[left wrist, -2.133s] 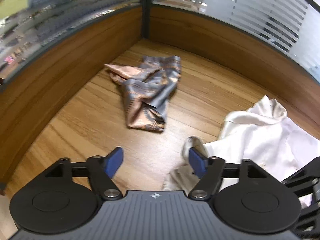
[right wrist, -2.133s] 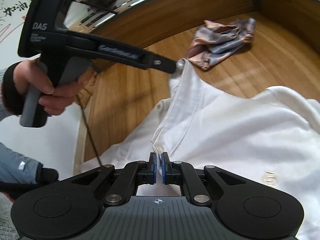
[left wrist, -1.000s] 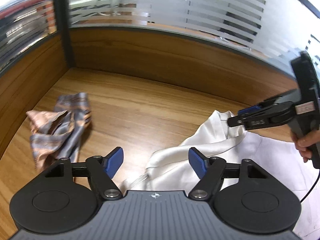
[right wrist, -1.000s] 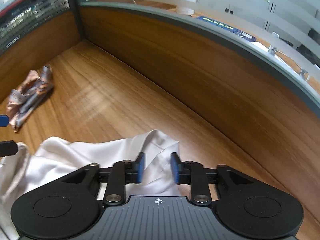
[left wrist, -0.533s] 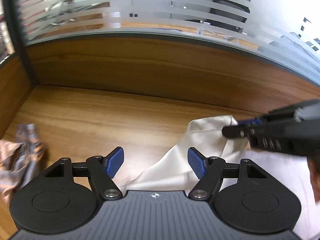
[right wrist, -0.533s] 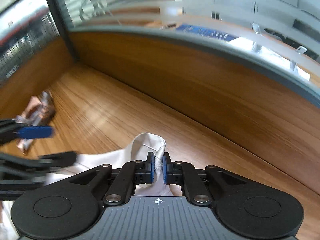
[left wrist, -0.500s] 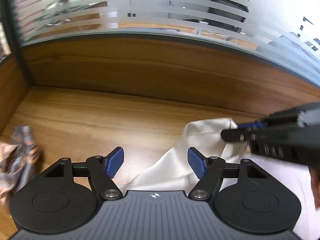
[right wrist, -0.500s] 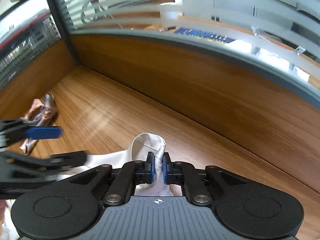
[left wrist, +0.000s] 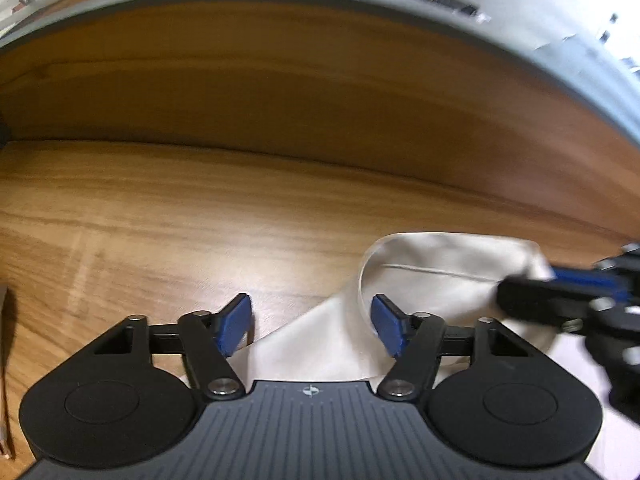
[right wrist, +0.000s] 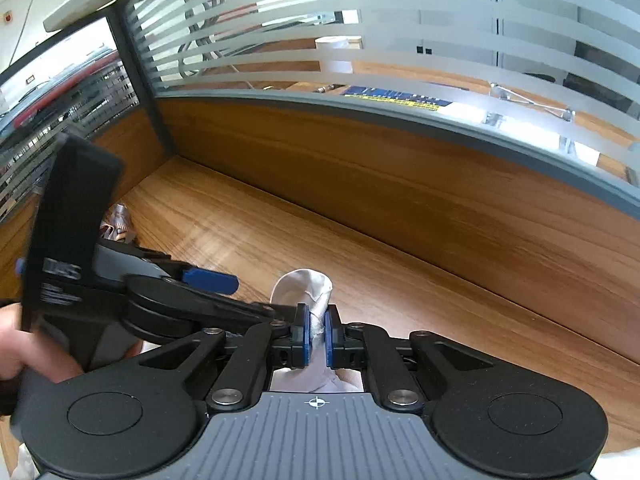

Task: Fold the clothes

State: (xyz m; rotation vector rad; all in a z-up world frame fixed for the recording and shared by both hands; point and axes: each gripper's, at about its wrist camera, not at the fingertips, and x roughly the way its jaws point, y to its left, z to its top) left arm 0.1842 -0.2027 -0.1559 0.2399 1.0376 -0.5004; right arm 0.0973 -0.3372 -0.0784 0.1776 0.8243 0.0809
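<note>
Wooden desk bears your white shirt, collar clamped by right gripper; left gripper, narrowing but unclenched astride its edge, risks bunching cloth.

Office, wooden desk, frosted-stripe glass partition

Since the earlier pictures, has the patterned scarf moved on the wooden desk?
Cannot tell. In the right wrist view the patterned scarf lies near the desk corner by the dark partition post, as before; its different place in each picture matches the cameras turning.
</note>
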